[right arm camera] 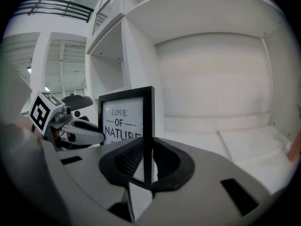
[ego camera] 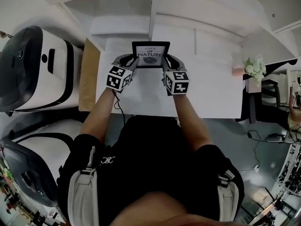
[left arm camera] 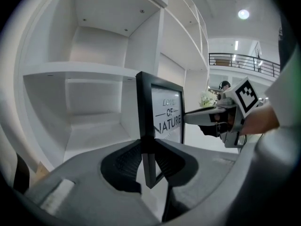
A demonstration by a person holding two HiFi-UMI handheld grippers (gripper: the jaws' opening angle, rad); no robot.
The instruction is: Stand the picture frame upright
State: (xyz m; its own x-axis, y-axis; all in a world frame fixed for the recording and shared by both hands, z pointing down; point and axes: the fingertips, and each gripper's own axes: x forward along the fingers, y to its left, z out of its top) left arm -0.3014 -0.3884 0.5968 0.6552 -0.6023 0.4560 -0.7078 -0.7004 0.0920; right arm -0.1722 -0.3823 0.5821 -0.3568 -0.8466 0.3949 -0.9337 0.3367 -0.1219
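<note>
- Two grippers on one picture frame (ego camera: 151, 54), one at each side edge.
- Left gripper (ego camera: 133, 61): jaws narrow, pressed on the left edge of the black frame, one pad on the front and one on the back.
- Right gripper (ego camera: 167, 61): jaws also narrow, clamped on the right edge in the same way.
- Picture frame near the back edge of the white worktop (ego camera: 141, 95), somewhat left of its middle, just in front of the vertical divider (ego camera: 151, 20) of the shelves.
- Upright in both gripper views, printed side toward the person, with the words LOVE OF NATURE in dark letters on white.
- Lower corner of the frame visible between the left jaws; not possible to tell whether the lower edge touches the worktop.
- White shelf compartments (right arm camera: 211, 69) behind and above the frame.
- Near the right edge of the worktop, a bunch of pale flowers (ego camera: 254, 67), well apart from the frame.
- Beside the left edge, a wooden panel (ego camera: 89, 74), and past it two large white and black machines (ego camera: 37, 69).
</note>
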